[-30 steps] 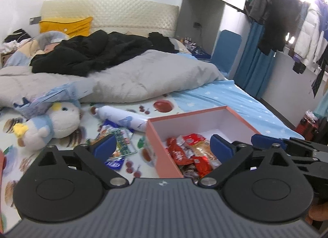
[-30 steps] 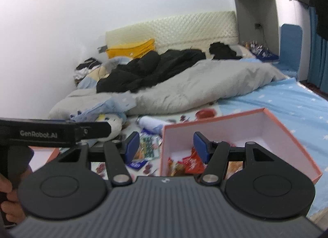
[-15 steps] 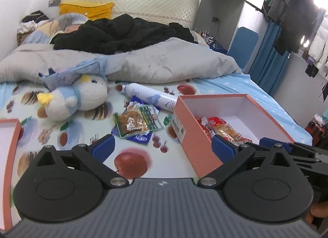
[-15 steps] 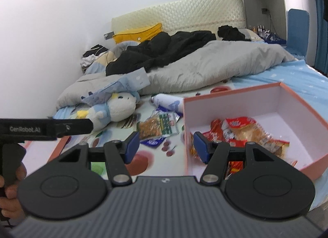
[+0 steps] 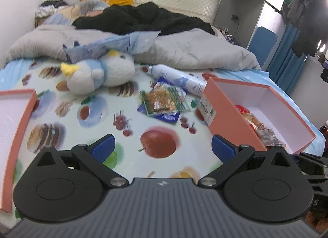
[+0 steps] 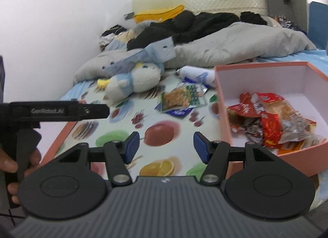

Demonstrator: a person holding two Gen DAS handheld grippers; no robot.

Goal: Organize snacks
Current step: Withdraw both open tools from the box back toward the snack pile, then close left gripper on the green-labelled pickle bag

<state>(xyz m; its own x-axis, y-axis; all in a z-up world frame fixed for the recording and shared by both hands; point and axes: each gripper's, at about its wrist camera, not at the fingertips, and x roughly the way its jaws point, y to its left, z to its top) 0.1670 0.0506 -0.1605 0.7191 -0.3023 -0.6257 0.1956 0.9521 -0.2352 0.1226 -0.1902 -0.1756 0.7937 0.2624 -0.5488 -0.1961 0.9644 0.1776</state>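
Observation:
A pink box (image 5: pixel 227 113) (image 6: pixel 266 68) lies open on the fruit-print sheet and holds several red and clear snack packets (image 6: pixel 268 121) (image 5: pixel 256 123). Left of it a green snack packet (image 5: pixel 166 100) (image 6: pixel 182 96) rests on a blue packet (image 5: pixel 168 116) (image 6: pixel 177 113). My left gripper (image 5: pixel 162 147) is open and empty above the sheet, short of the packets, with the box's near corner by its right finger. My right gripper (image 6: pixel 166 145) is open and empty too, left of the box. The left gripper's body (image 6: pixel 57 112) and the hand holding it show at the right wrist view's left edge.
A pink box lid (image 5: pixel 16 127) (image 6: pixel 61 135) lies at the left. A white spray bottle (image 5: pixel 178 79) (image 6: pixel 196 74) and a plush penguin (image 5: pixel 98 74) (image 6: pixel 133 80) lie behind the packets. A grey duvet (image 5: pixel 194 49) and black clothes cover the far bed.
Both grippers have sunk and tipped down toward the sheet, and the views have shifted left. The loose packets, plush and lid are now nearer and more central. Both jaws stay as wide as before.

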